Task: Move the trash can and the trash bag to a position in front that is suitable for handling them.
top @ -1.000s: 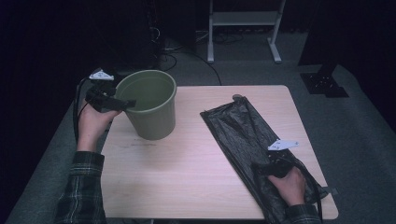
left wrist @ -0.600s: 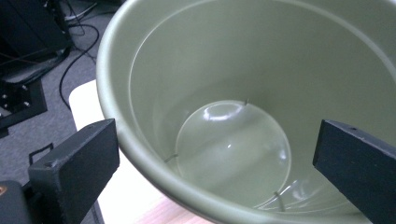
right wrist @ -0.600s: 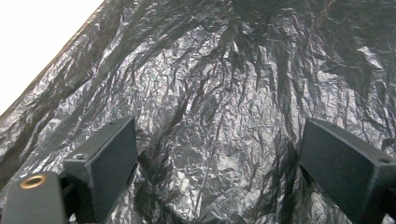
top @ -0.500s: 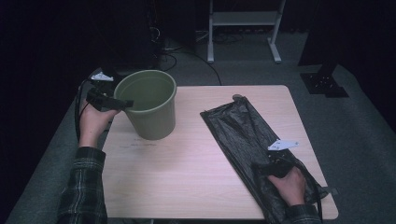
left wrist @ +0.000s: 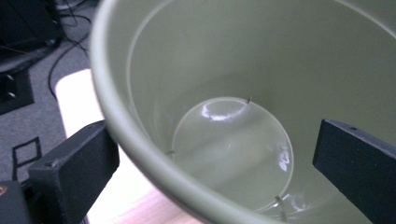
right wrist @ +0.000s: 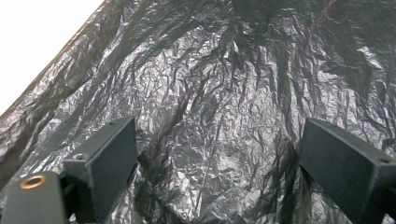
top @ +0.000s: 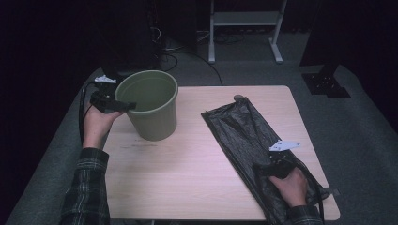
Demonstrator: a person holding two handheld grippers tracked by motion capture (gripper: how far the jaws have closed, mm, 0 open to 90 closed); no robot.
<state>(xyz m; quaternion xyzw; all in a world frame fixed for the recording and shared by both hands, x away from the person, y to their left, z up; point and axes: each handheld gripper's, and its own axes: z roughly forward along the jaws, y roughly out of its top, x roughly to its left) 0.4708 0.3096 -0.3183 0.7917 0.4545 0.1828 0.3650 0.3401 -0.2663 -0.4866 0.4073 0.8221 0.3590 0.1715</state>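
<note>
The bin [top: 151, 104] stands at the desk's [top: 187, 178] far left; its rim runs between the left tongs' [left wrist: 215, 158] spread jaws, unpinched. Right of the bin, the bag [top: 244, 136] lies lengthwise toward the right tongs [right wrist: 219, 163], agape directly over its near end.

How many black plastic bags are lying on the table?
1. The black plastic bag lies flat along the right side of the table, to the right of the green bucket. A second bag folded beneath it cannot be excluded.
</note>
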